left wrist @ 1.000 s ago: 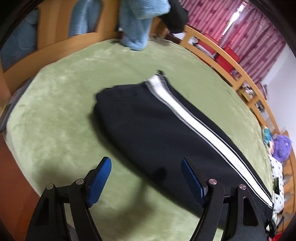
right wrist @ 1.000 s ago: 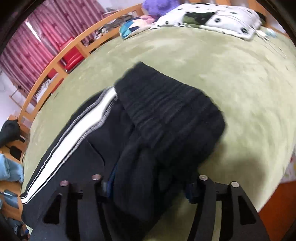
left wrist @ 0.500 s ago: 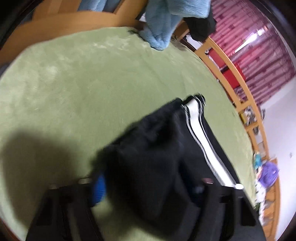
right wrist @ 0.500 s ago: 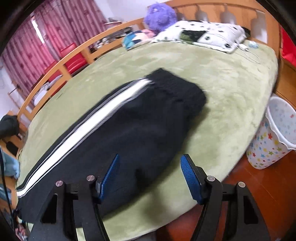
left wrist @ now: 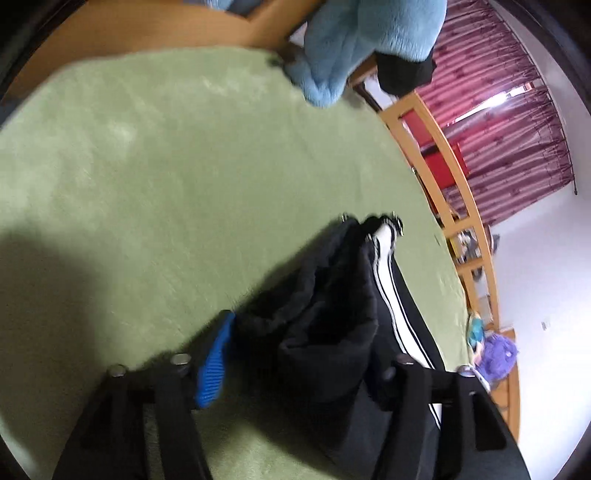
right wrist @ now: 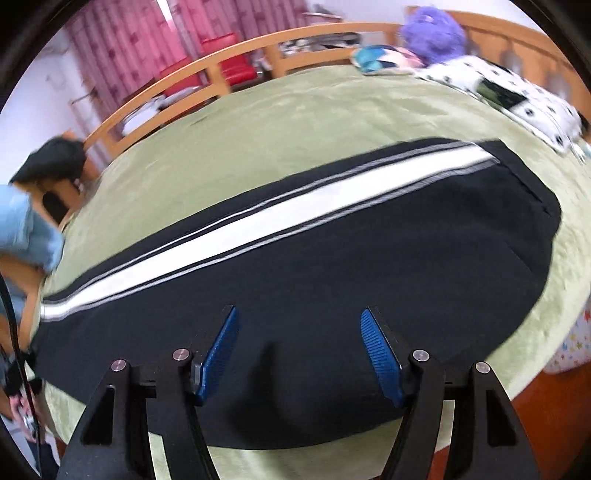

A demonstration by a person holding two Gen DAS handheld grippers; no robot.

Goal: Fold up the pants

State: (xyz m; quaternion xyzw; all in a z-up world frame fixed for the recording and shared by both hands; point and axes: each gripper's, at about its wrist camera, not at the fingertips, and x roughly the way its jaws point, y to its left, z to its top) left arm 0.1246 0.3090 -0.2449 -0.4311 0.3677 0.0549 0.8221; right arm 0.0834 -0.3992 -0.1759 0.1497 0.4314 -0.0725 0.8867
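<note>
One pair of black pants [right wrist: 332, 280] on one green bed cover [right wrist: 295, 122]. Two grippers: left gripper [left wrist: 295, 354], right gripper [right wrist: 299, 354]. One purple plush toy [right wrist: 432, 33] at one o'clock, one spotted pillow [right wrist: 517, 99] at two, one blue blanket [left wrist: 351, 48] at twelve.

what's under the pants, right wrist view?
The black pants lie on the green blanket, which shows around them. Whatever lies directly beneath is covered by the cloth. The right gripper hovers above with jaws open, nothing between them.
</note>
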